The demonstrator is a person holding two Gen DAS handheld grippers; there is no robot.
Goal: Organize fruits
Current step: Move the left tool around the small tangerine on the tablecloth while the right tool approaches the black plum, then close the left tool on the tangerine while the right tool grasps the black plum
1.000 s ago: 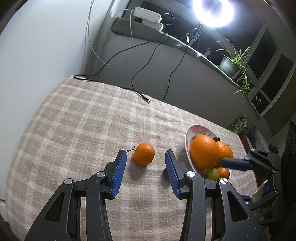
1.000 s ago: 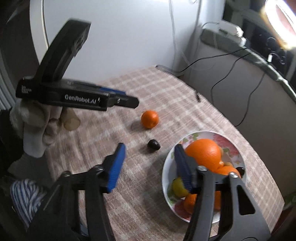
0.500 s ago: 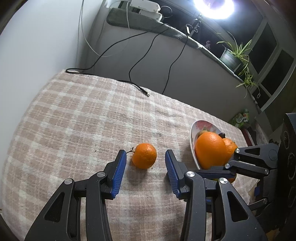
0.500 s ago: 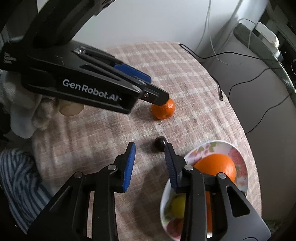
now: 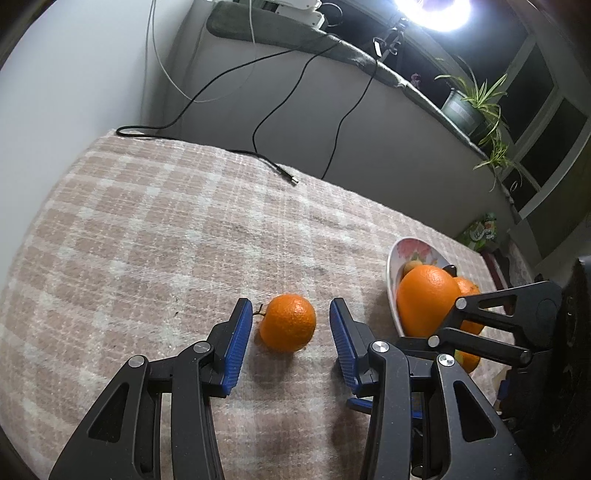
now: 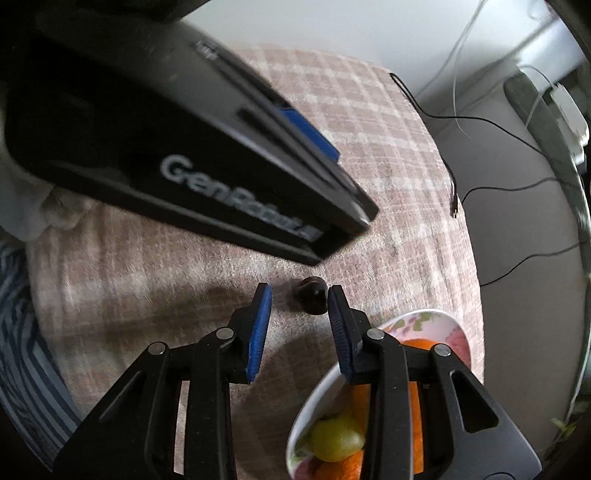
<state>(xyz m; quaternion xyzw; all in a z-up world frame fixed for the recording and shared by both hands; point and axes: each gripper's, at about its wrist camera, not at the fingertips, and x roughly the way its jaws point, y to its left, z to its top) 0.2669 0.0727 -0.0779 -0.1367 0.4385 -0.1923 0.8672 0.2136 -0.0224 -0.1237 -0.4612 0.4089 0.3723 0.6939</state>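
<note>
The left tool (image 5: 291,334) stood spread, its blue pads either side of the small orange (image 5: 288,322) without touching it; a gap showed on each flank, wider on the right pad's side. The fruit lay straight ahead between the pad tips, resting on the tabletop (image 5: 155,236), its short stalk pointing toward the left pad. Being near round, it offered no long axis to align with.

The right tool (image 6: 299,306) was narrowly spread, its jaws having just been closing. The small dark fruit (image 6: 313,301) lay at the pad tips, close against the right pad; whether that pad touched it could not be determined, and clear space remained beside the left pad. No grip was judged established on either fruit.

The bowl (image 5: 392,273), flower-patterned and already holding a large orange (image 5: 424,297) and smaller fruits, stood just to the right of the small orange and nearest the right tool. In the right wrist view a green fruit (image 6: 334,439) lay in it.

The tabletop was covered with a checked pink and cream cloth, soft and likely to resist rolling. A black cable (image 5: 273,168) lay across its far part, well apart from the fruit. A ring light (image 5: 432,11) and a potted plant (image 5: 467,107) stood on the ledge behind.
</note>
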